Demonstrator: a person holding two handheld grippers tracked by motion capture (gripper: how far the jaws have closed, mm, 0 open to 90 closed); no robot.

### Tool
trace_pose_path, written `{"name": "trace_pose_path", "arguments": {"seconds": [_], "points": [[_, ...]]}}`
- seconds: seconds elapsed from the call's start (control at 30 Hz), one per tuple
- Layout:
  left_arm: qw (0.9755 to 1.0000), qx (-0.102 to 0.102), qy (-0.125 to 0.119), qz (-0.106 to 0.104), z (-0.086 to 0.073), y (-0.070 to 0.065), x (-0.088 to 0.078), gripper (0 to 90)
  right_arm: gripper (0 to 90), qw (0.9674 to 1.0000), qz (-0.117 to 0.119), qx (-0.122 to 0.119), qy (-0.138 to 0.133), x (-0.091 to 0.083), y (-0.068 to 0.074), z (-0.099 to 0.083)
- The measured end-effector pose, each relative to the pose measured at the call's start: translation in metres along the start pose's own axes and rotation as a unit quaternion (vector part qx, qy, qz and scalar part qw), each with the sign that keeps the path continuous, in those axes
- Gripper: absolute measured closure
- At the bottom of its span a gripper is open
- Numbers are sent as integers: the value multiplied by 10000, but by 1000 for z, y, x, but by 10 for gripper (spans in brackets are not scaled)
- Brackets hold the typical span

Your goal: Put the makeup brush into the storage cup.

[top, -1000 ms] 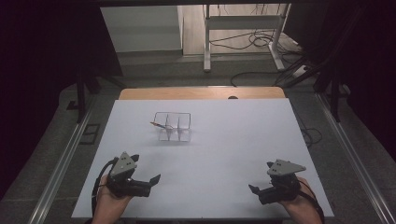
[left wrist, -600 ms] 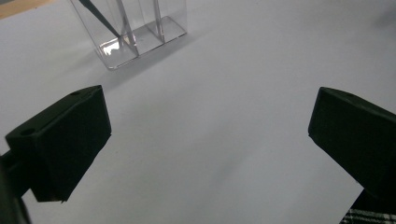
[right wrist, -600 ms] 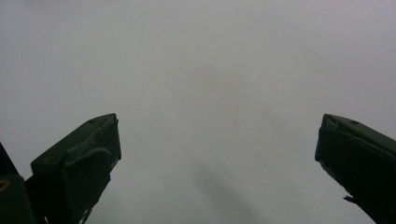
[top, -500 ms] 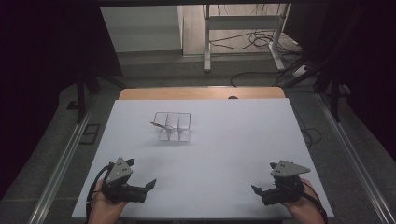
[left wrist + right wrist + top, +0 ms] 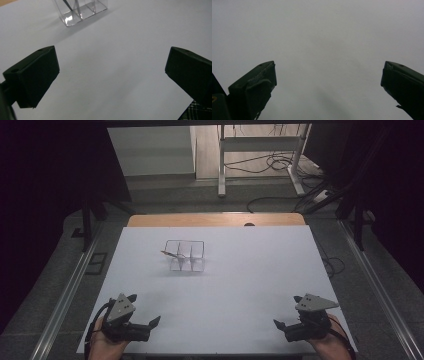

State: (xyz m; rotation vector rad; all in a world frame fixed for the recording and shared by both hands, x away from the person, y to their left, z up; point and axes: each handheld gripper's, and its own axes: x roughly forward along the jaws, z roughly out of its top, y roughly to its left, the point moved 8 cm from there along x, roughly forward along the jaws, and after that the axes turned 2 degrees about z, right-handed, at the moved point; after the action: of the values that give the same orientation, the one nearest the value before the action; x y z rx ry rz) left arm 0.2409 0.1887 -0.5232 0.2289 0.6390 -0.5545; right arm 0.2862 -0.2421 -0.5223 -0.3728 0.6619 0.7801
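A clear plastic organiser box [image 5: 186, 255] with compartments stands on the white table sheet [image 5: 240, 280], left of centre and toward the back. A thin pencil-like stick leans out of its left compartment. In the left gripper view the box [image 5: 81, 11] sits at the top, well ahead of the jaws. My left gripper [image 5: 147, 323] rests at the near left corner, open, nothing between its jaws [image 5: 110, 75]. My right gripper [image 5: 280, 325] rests at the near right corner, open and empty, over bare white sheet [image 5: 328, 80].
The white sheet ends close to both hands at the front edge [image 5: 210, 353]. A wooden strip [image 5: 215, 219] shows at the table's far edge. Metal rails [image 5: 65, 295] run along both sides. Beyond the table stand a metal frame [image 5: 260, 155] and floor cables [image 5: 270, 165].
Both hands have drawn back toward the near edge of the table. The left gripper moved slightly left and down; the right moved slightly down. The box has not moved.
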Motion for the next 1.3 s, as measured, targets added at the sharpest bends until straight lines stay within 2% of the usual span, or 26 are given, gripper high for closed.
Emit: {"name": "trace_pose_path", "arguments": {"seconds": [0.97, 1.2, 1.3], "points": [[9985, -147, 314, 430, -28, 27, -5, 0, 5, 9992, -290, 291, -9, -20, -20, -22], [9971, -278, 455, 537, -39, 37, -6, 0, 6, 9985, -353, 423, 23, -26, -27, -31], [9971, -325, 436, 535, -39, 39, -7, 0, 6, 9984, -358, 436, 56, -25, -27, -33]]}}
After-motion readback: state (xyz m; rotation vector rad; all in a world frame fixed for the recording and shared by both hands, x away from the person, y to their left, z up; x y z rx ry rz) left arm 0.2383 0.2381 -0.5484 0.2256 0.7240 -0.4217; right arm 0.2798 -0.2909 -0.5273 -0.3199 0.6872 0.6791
